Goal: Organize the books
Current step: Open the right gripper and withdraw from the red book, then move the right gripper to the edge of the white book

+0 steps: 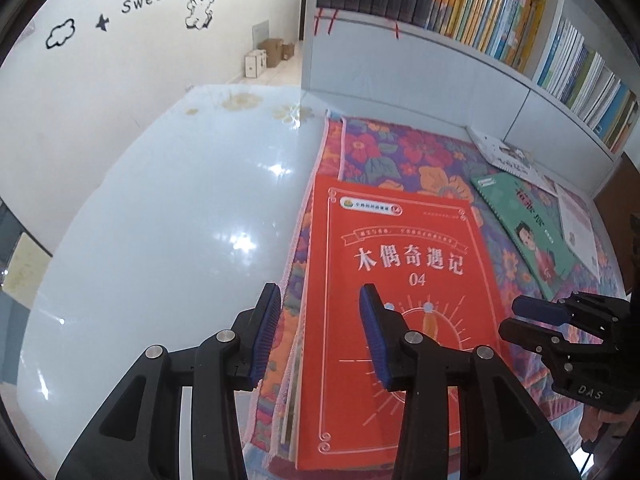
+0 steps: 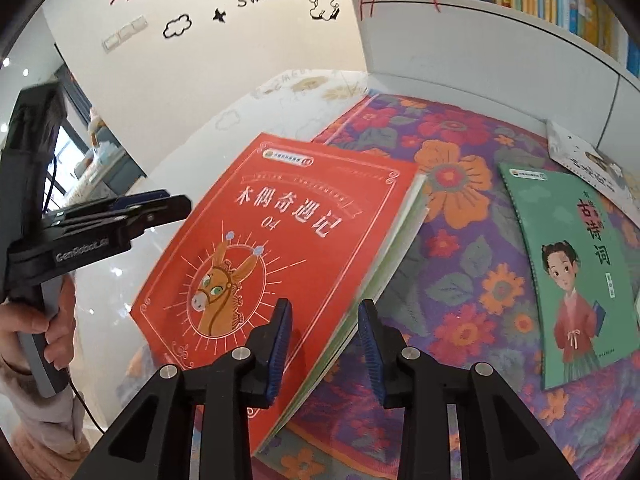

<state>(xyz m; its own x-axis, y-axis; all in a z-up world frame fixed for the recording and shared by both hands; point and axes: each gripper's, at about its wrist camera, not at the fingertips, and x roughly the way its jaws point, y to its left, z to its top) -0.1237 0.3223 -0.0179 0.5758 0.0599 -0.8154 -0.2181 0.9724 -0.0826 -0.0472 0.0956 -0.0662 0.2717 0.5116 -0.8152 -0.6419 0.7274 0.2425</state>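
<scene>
A red book (image 1: 400, 280) with a donkey on its cover (image 2: 272, 264) lies on the flowered cloth (image 1: 384, 152) at the cloth's left edge. My left gripper (image 1: 320, 336) is open, its jaws straddling the book's left edge just above it. My right gripper (image 2: 324, 348) is open, its jaws on either side of the book's right page edge near the lower corner. A green book (image 2: 576, 272) with a girl on it lies to the right, also in the left wrist view (image 1: 528, 224). A white book (image 1: 508, 160) lies behind it by the shelf.
A white bookshelf (image 1: 440, 64) with rows of upright books (image 1: 480, 8) stands behind the cloth. A glossy white table top (image 1: 172, 216) extends left. The right gripper shows in the left view (image 1: 560, 336); the left one shows in the right view (image 2: 120, 216).
</scene>
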